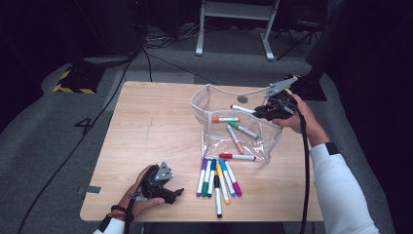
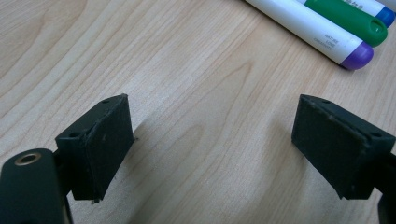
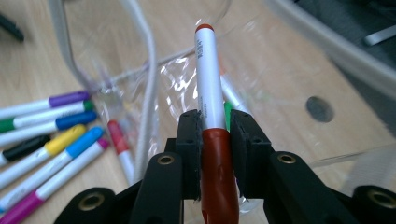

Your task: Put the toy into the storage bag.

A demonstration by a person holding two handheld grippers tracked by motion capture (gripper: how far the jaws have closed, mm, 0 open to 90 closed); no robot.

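Light wood table (image 1: 146, 136) on grey carpet, dark room, cables and a white stand's legs behind. Right gripper (image 1: 259, 113) is clamped on a red-capped marker (image 3: 208, 93), held at the rim of the clear pouch (image 1: 214, 144), which has loose markers inside. Left gripper (image 2: 212, 149) sits low over bare wood, jaws apart, nothing between them. Its own view shows wood grain and purple and green caps; the high view shows the whole row of markers (image 1: 218, 178) in front of the pouch.
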